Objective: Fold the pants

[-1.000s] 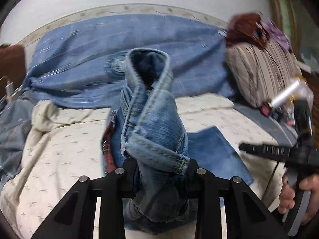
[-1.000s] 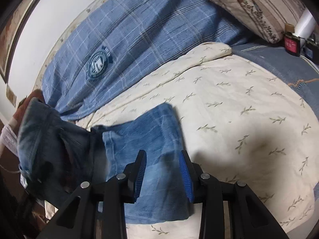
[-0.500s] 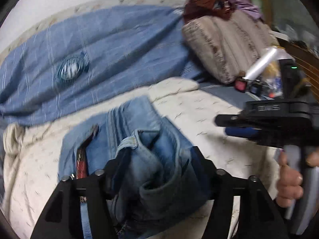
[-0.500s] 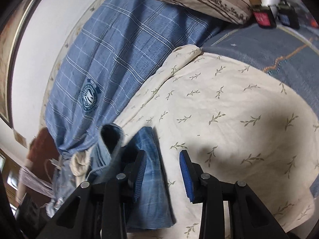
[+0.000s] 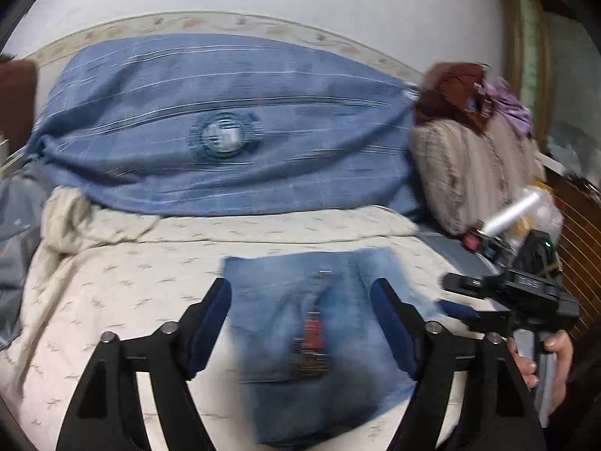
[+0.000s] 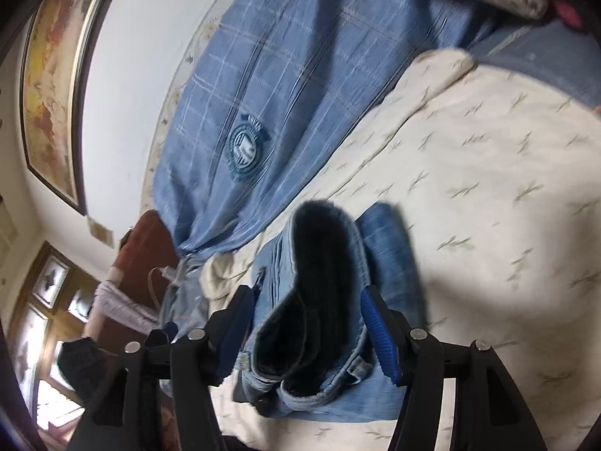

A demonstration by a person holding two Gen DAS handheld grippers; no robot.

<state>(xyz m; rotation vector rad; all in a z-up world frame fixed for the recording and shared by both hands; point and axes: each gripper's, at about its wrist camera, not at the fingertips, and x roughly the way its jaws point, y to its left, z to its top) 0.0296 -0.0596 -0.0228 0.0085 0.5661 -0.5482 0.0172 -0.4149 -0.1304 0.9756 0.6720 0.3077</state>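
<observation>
The blue jeans (image 5: 319, 342) lie folded in a flat bundle on the cream bedsheet (image 5: 112, 282). My left gripper (image 5: 300, 323) is open above them, fingers either side of the bundle, holding nothing. In the right wrist view the jeans' waistband end (image 6: 315, 300) stands up in a loop between the fingers of my right gripper (image 6: 308, 334), which is open and empty. The right gripper's body (image 5: 518, 300) shows at the right of the left wrist view, held by a hand.
A blue plaid cover with a round badge (image 5: 225, 139) lies across the back of the bed. A striped pillow (image 5: 469, 173) with clothes on top is at the right, with small items (image 5: 507, 221) beside it. A framed picture (image 6: 52, 75) hangs on the wall.
My left gripper has opened and let go of the jeans, which now lie folded on the bed. The right gripper has opened wider and swung over the bundle.
</observation>
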